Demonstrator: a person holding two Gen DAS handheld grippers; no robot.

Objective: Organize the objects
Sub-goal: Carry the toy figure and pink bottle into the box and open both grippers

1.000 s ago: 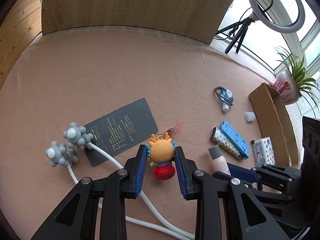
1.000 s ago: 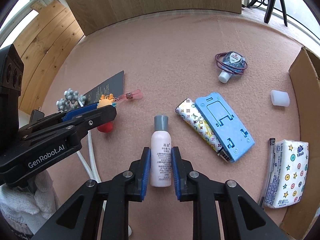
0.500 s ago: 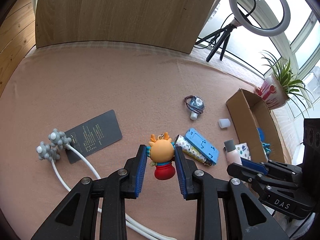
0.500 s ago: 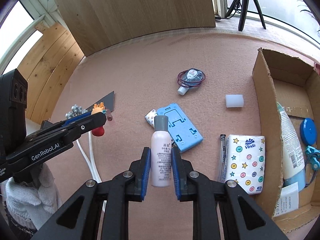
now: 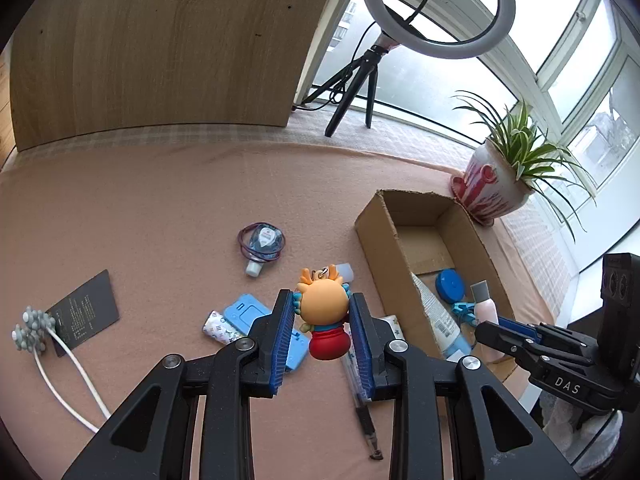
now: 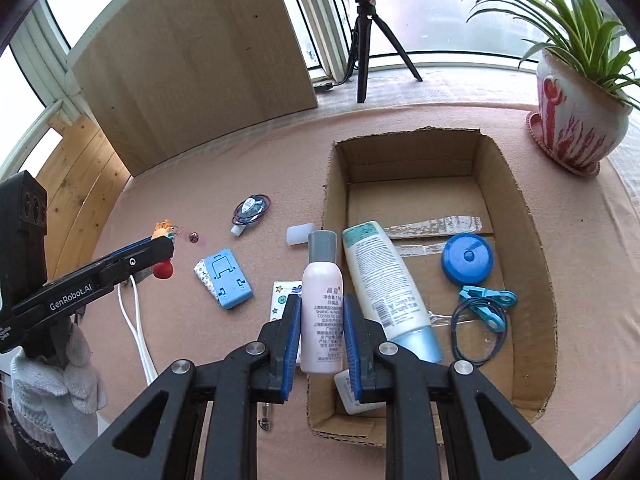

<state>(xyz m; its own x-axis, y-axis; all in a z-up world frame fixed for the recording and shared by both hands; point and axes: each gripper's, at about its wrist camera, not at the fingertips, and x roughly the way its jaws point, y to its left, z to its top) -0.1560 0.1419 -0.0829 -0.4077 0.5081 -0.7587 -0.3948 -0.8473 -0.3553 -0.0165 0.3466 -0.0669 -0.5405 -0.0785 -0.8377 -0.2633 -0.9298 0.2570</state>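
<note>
a: why was the pink bottle [image 6: 322, 300] held upright like that?
b: the right gripper [image 6: 321, 336] was clamped on its lower body, cap end pointing away from the gripper, so the label and grey cap stayed clear of the pads. it hung over the near left wall of the cardboard box [image 6: 532, 240], lined up, i'd judge, for dropping in.

a: and the dragon toy [image 5: 322, 314]?
b: pinched between the blue pads of the left gripper [image 5: 322, 336], head away from the gripper, red base toward it. it was off the counter [image 5: 160, 216], with the box ahead and to that gripper's right. probably bound for the same box.

a: why the box?
b: it already held a white tube [image 6: 384, 280] just right of the bottle, plus a blue round case [image 6: 466, 258] and a blue clip [image 6: 486, 300] further right. so that looked like the collecting place.

a: what was left out?
b: a blue stand [image 6: 226, 278] lying on a patterned pack, ahead-left of the right gripper; a small clear bottle with a purple cord [image 6: 250, 210] beyond it; a white cap [image 6: 299, 234] just outside the box wall; a tissue pack [image 6: 286, 298] touching that gripper's left pad in view. far left of the left gripper lay a dark card [image 5: 86, 308] and a white cable [image 5: 64, 372].
</note>
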